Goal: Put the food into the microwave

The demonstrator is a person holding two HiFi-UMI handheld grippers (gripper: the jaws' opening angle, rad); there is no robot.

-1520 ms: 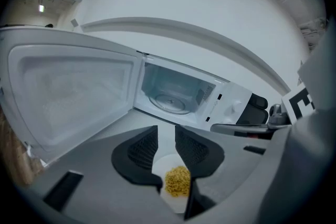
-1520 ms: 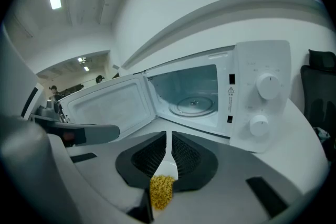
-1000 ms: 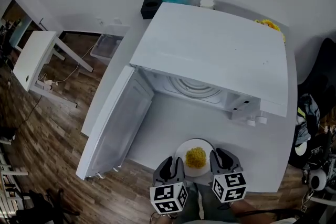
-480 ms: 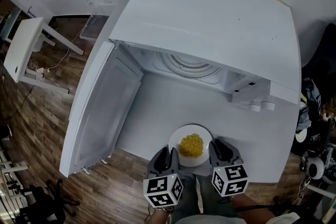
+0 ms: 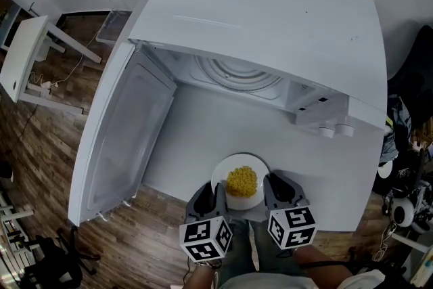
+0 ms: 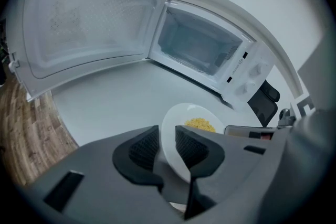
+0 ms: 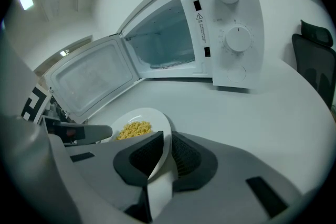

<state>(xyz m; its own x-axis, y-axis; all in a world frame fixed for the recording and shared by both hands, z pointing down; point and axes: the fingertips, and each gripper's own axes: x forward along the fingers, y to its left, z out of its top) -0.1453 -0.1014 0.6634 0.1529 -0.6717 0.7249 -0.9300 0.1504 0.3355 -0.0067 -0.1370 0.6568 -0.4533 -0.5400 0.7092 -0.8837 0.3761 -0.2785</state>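
Note:
A white plate [image 5: 229,196] carries a heap of yellow food [image 5: 241,181]. My left gripper [image 5: 216,199] is shut on the plate's left rim, and my right gripper [image 5: 267,191] is shut on its right rim. The plate [image 6: 178,134] stands edge-on between the left jaws, and its other rim [image 7: 157,157] sits between the right jaws, with the food [image 7: 132,129] beyond. The white microwave [image 5: 270,17] stands ahead with its door [image 5: 125,139] swung open to the left. Its cavity with the glass turntable [image 5: 237,76] holds nothing.
The microwave sits on a white table [image 5: 230,139] whose front edge is just below the plate. Two control knobs [image 7: 231,13] are on the microwave's right panel. A black chair [image 7: 315,57] stands to the right. A wooden floor [image 5: 40,166] and a small white table [image 5: 24,57] lie to the left.
The plate, held in both grippers, has moved a little forward toward the microwave. The view has drawn closer to the open microwave.

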